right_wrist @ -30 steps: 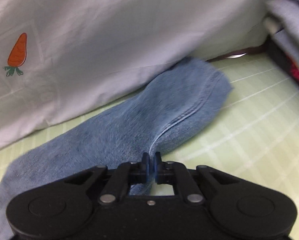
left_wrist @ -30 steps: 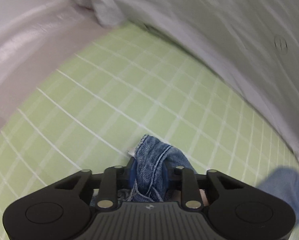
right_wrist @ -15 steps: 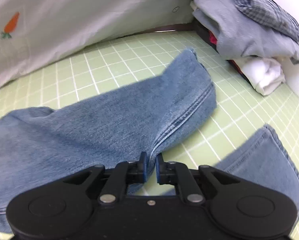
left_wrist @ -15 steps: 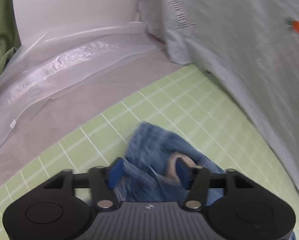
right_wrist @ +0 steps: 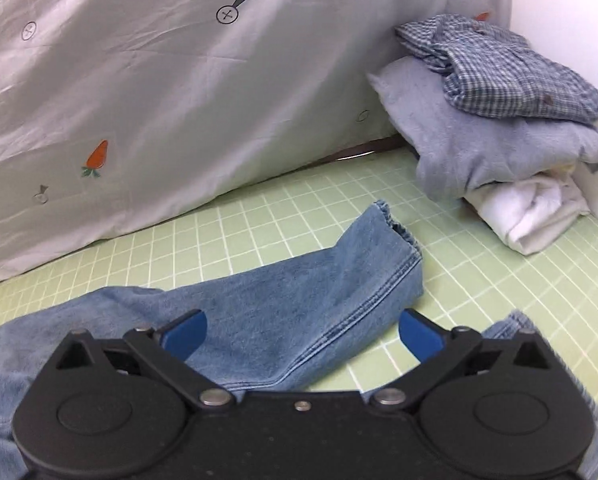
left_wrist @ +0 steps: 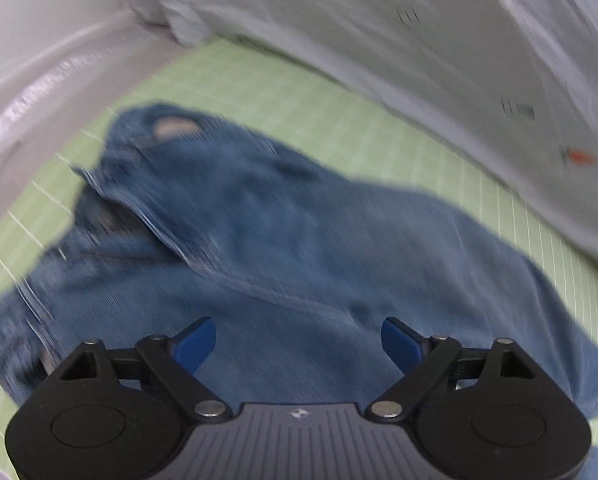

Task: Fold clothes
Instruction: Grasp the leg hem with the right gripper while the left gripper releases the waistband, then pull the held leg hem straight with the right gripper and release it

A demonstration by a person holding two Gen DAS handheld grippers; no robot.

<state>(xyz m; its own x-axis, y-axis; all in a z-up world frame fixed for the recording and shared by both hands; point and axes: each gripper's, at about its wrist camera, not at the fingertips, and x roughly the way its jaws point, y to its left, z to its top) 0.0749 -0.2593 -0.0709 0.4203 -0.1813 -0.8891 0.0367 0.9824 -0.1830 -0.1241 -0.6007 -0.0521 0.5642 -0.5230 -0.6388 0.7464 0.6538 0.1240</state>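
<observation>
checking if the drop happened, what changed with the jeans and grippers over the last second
Both grippers let go: the left gripper and right gripper, shut on the jeans a second ago, now stand open, and the jeans lie spread on the green checked mat. The stack of folded clothes stayed put.

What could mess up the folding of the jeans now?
1. Both tongs, left and right, are open and hold nothing, so the jeans lie crumpled; folding them like this may lock in creases.
2. One leg's cuff lies close to the stack of clothes. Swinging that leg could knock the stack over.
3. The left view is blurred, so a grab there might miss.
</observation>
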